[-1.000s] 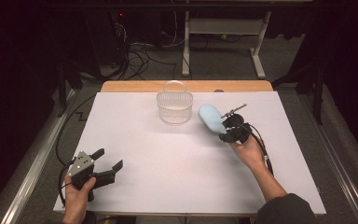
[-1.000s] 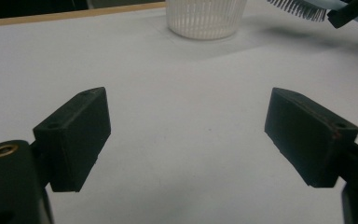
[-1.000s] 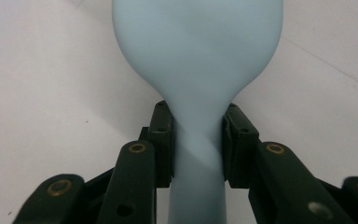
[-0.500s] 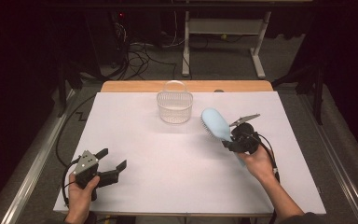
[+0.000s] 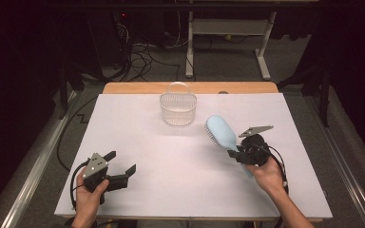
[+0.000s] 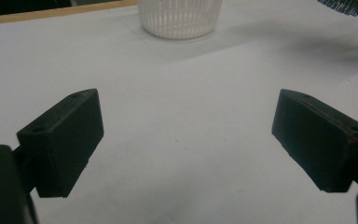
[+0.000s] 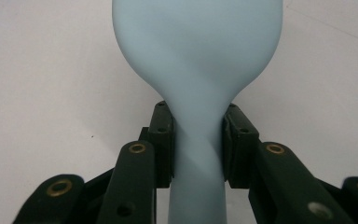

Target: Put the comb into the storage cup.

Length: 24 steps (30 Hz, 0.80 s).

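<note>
Right gripper (image 5: 232, 153) clamped on the neck of a light-blue hairbrush (image 5: 221, 133), both pads pressed flat against the handle where it narrows below the head. Seen along the right gripper (image 7: 197, 144) in its own view: smooth back of the hairbrush (image 7: 196, 56) facing the camera, handle running down between the jaws and out of the bottom edge. In the high view, hairbrush held off the white bench (image 5: 171, 180), head slanting up and to the left, bristles along its left edge, handle end passing under the right hand (image 5: 266, 173). Brush head just right of a clear plastic basket (image 5: 177, 108), near it but not touching. Basket upright on the far middle of the bench, handle raised.

Left gripper (image 5: 121, 162) low over the near left corner of the bench, held in the left hand (image 5: 89, 190), jaws wide apart and just opened further, nothing between them. From the left gripper (image 6: 186, 140) view: bare white bench between the two black pads, basket (image 6: 180, 18) straight ahead at the far edge, a sliver of the hairbrush (image 6: 342, 5) bristles at the top right corner. Both grippers well apart. Wooden strip along the far edge of the bench, cables on the floor beyond.
</note>
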### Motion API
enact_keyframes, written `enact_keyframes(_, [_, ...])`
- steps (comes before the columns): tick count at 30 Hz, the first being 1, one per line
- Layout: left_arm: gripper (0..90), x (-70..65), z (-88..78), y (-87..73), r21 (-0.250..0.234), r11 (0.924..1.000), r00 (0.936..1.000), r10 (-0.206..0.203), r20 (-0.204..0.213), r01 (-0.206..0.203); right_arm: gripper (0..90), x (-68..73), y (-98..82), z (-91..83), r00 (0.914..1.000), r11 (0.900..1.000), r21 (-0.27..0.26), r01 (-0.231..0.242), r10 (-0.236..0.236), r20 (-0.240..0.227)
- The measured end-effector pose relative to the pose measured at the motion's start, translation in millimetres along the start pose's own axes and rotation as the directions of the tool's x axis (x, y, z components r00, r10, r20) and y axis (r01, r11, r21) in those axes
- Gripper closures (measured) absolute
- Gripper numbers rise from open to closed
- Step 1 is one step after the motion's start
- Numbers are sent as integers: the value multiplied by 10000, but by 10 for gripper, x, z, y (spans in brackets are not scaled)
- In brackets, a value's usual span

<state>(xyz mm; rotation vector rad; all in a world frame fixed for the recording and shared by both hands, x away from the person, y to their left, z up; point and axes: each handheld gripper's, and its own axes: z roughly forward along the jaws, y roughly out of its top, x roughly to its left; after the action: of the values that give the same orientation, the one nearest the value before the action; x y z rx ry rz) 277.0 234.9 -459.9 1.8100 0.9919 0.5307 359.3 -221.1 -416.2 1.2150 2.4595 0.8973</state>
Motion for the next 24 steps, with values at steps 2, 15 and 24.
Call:
enact_keyframes(2, [98,-30,20,23,-20,10000,9998,96,149,-95,706,23,-14,-1,10000,10000,-90,38,-39,-67])
enact_keyframes(15, [67,-97,123,89,9,10000,9969,83,788,-84,706,190,-112,-23,9984,9987,-477,157,-182,-533])
enact_keyframes(24, [3,-132,196,136,-459,9988,9935,-110,1137,163,706,293,-193,-64,9972,9977,-668,72,-122,-740])
